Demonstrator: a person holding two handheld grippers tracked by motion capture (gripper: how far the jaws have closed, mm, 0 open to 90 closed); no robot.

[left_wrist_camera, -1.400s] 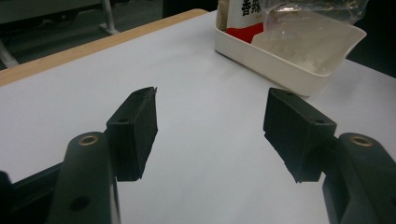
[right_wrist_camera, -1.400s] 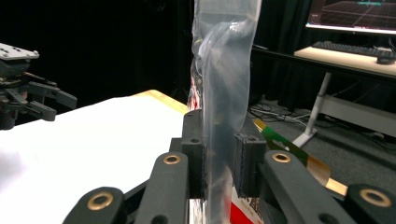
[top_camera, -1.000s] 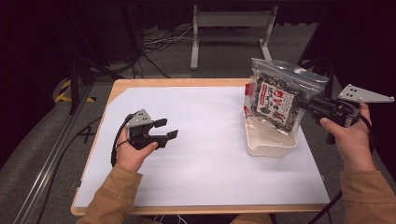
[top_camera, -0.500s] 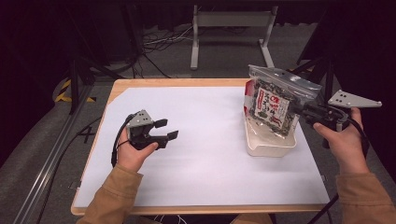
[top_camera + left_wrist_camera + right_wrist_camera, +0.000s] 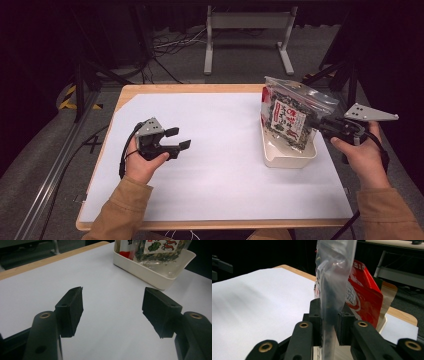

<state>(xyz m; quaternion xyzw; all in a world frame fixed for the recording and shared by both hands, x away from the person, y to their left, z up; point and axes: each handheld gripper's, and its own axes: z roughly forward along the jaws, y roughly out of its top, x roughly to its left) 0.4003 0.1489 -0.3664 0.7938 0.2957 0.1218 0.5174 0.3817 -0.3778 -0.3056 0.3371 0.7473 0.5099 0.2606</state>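
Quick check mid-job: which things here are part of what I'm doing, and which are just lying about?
In the job:
- snack bag, pinched at its edge by the right hand-held gripper
- white tray, with the bag's lower end in it

Lying about:
- left hand-held gripper, jaws open, nothing between them
- white sheet covering the table
- metal stand and cables on the floor behind

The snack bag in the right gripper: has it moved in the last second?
Yes. The snack bag, clamped in the right gripper, has come down toward the white tray; its lower end now sits inside the tray.
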